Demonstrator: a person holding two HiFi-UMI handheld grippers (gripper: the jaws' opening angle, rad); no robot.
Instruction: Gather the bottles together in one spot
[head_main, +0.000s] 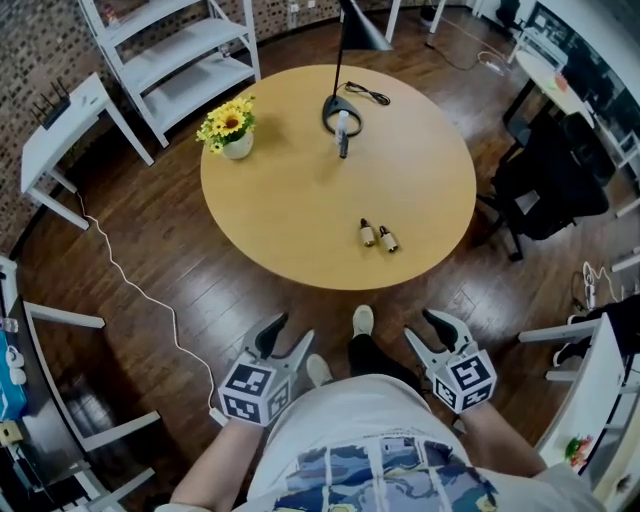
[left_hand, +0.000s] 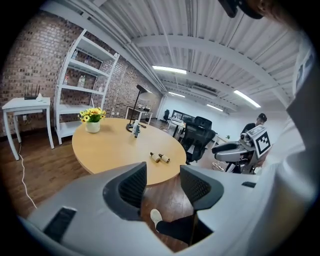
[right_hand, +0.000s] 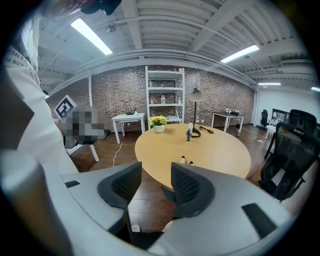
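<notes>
Two small brown bottles (head_main: 367, 233) (head_main: 387, 239) lie side by side near the front edge of the round wooden table (head_main: 290, 210). In the left gripper view they show as the pair of bottles (left_hand: 159, 158), and in the right gripper view as the pair (right_hand: 187, 161) just above the jaw. A taller white and dark bottle (head_main: 343, 133) (left_hand: 136, 129) (right_hand: 189, 132) stands by the lamp base. My left gripper (head_main: 290, 335) (left_hand: 162, 182) and right gripper (head_main: 425, 330) (right_hand: 156, 181) hang off the table over the floor, both open with nothing between the jaws.
A pot of yellow flowers (head_main: 232, 128) stands at the table's left side, and a black lamp (head_main: 342, 105) with a cord at the back. White shelves (head_main: 180, 60) and a white side table (head_main: 60, 125) are on the left, a black office chair (head_main: 550, 180) on the right. A cable (head_main: 140, 290) runs over the floor.
</notes>
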